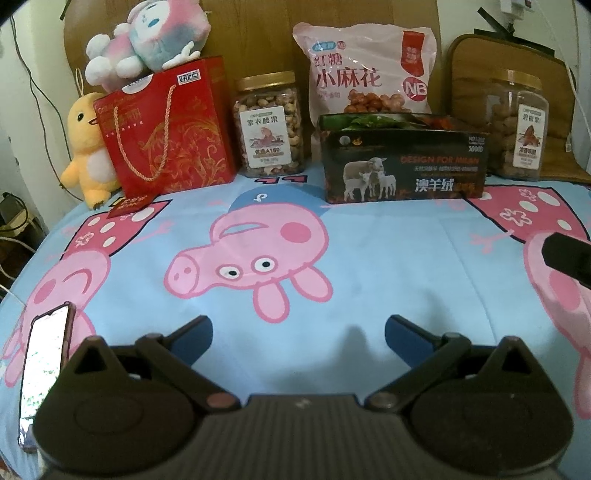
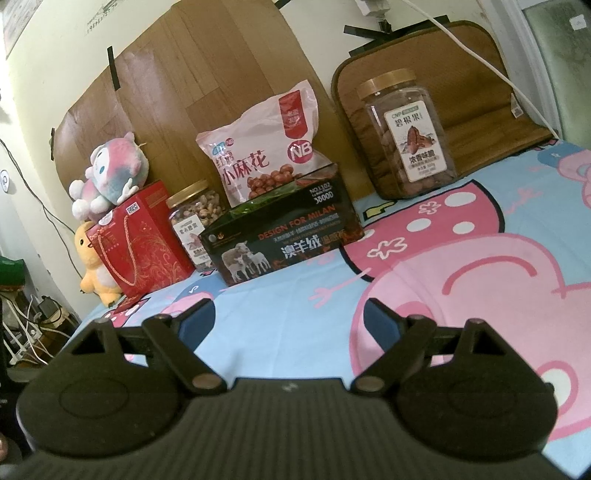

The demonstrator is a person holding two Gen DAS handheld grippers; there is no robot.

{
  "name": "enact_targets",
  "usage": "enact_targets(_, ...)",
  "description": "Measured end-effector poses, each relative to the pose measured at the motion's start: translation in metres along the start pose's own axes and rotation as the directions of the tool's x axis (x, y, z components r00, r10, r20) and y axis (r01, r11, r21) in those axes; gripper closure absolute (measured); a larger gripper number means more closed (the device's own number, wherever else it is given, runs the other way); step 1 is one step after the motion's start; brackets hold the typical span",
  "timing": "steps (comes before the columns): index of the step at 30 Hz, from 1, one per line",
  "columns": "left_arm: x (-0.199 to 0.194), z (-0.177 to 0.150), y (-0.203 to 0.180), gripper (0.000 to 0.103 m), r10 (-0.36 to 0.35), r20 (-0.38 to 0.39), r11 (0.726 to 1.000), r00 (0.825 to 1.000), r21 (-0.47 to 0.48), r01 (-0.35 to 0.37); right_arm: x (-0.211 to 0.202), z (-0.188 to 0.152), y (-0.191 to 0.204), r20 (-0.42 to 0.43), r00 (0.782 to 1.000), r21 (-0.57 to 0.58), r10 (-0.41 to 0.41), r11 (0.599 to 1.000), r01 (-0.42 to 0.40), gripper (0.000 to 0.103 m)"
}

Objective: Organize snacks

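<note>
The left claw (image 1: 298, 332) is hanging spread over the near part of the bed (image 1: 369, 266), pinching nothing, and the right claw (image 2: 289, 320) is likewise hanging wide apart and empty. A phone (image 1: 44, 373) is lying at the bed's near left edge.

Along the far edge, left to right, a yellow plush (image 1: 86, 155) is sitting beside a red gift bag (image 1: 170, 125) with a pink plush (image 1: 147, 33) lying on top. Next a nut jar (image 1: 269, 123) is standing upright, then a pink snack bag (image 1: 369, 70) is leaning behind an open black box (image 1: 402, 166). A second nut jar (image 1: 517, 125) is standing apart toward the far right corner.

Whether sorting is starting or ending cannot be judged: this row fits both. For any jar pickup, closing squarely on the flat sides below the lid and keeping it upright would be wisest.
</note>
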State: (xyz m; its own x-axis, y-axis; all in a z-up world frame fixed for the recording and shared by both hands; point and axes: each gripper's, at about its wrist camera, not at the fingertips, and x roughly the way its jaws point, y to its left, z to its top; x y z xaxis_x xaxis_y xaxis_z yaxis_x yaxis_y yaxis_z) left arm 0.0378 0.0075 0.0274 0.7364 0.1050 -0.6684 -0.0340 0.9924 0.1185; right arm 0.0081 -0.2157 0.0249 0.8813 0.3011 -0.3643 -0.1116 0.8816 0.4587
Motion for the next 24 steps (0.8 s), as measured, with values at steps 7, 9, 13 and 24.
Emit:
enact_targets(7,0.0004,-0.0006,-0.0005,0.0,0.015,0.002,1.0,1.0,0.011,-0.015,0.0001,0.0,-0.0001,0.0,1.0,-0.001,0.001,1.0,-0.001,0.014)
enact_targets(9,0.0003,-0.0008,-0.0005,0.0,0.012,0.001,1.0,1.0,0.013,-0.012,0.0001,0.0001,-0.0006,0.0,1.0,-0.001,0.0,1.0,0.0,0.014)
enact_targets(13,0.001,-0.0008,-0.0016,0.0,0.007,-0.009,1.0,1.0,0.018,-0.007,0.0002,0.0001,-0.0004,0.0,1.0,0.0,0.001,1.0,-0.001,0.014)
enact_targets(24,0.0044,-0.0025,-0.0032,0.0,-0.009,-0.046,1.0,0.999,0.02,0.009,0.0006,0.0005,-0.0015,-0.002,1.0,0.0,0.004,1.0,-0.004,0.014)
